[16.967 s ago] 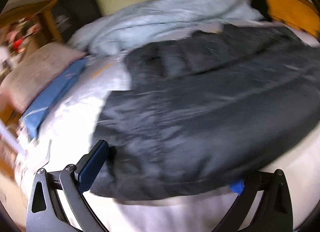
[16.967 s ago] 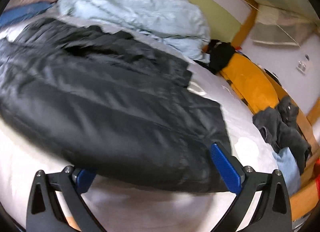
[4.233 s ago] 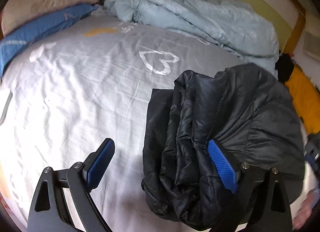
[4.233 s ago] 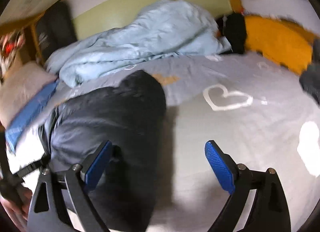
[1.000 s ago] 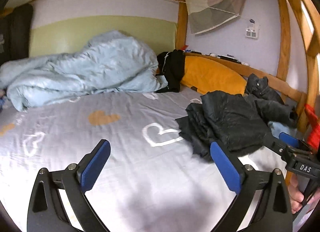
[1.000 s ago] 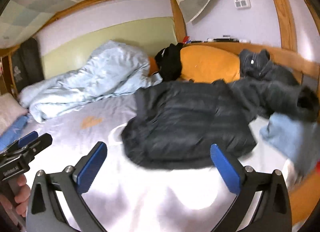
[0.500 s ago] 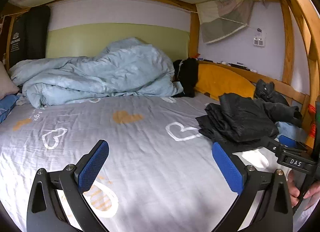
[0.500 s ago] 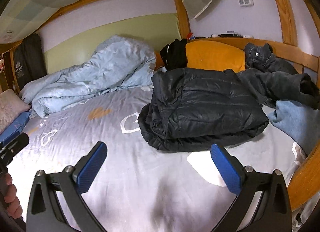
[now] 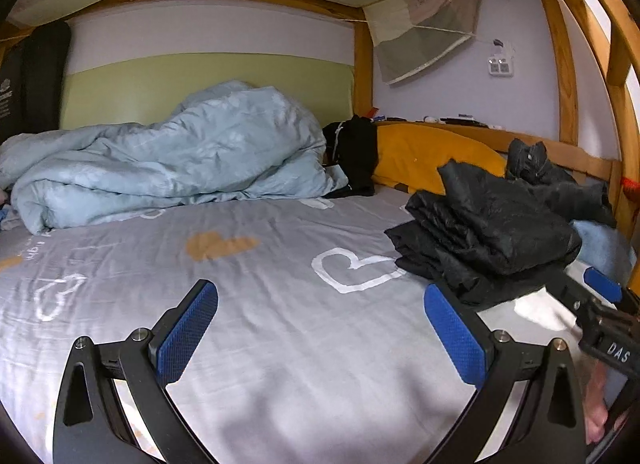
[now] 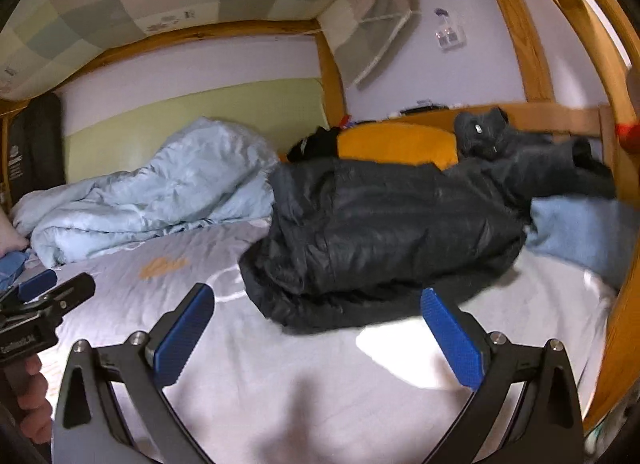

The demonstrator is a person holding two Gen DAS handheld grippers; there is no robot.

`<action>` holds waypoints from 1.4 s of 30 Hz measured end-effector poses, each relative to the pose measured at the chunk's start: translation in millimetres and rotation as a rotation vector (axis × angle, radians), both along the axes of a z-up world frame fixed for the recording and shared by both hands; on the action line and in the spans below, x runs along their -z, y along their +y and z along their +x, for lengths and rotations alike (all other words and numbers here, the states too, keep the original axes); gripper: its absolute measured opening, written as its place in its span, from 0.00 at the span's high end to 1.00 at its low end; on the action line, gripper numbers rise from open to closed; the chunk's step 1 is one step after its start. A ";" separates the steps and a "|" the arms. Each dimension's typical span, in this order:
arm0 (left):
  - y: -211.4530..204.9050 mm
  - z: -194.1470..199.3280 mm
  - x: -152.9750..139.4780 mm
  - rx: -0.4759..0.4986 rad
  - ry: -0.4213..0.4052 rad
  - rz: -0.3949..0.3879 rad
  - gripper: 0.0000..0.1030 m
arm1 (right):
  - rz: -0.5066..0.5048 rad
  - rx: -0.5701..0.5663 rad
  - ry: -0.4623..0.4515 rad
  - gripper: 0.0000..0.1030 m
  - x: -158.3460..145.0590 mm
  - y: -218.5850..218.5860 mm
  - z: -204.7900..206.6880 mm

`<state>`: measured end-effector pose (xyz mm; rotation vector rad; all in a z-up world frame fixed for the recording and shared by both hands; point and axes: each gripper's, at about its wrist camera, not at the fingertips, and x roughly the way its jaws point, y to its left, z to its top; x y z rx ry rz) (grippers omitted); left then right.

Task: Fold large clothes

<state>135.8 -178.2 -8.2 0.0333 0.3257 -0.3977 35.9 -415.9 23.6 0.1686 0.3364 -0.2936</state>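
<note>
Now folded black jacket (image 10: pixel 380 232) on bed, just beyond right tongs (image 10: pixel 318 328), both tongs (image 9: pixel 320 328) released

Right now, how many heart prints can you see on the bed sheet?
3 in the left wrist view: an orange heart mid-sheet, a white outline beside the folded black jacket, another white outline at left. More may be hidden.

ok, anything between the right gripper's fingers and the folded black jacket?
Nothing but bare bedsheet. In the right wrist view the right gripper is open and empty, with the folded black jacket lying on the bed just beyond its fingers.
</note>
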 end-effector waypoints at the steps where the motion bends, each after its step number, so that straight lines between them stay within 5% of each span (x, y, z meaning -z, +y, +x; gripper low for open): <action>1: -3.1 0.6 6.2 -0.013 -0.018 0.015 0.00 | -0.008 0.012 0.010 0.00 6.7 1.4 2.0; 12: -0.1 -0.8 13.9 -0.007 -0.047 -0.019 0.00 | -0.123 0.061 0.114 0.00 35.9 18.8 21.8; 22: -6.2 -2.5 14.7 -0.013 -0.055 0.010 0.00 | -0.106 0.082 0.062 0.00 35.1 14.9 10.5; 42: -6.8 -1.0 14.6 -0.026 -0.045 0.012 0.00 | -0.119 0.076 0.110 0.00 36.9 17.4 18.7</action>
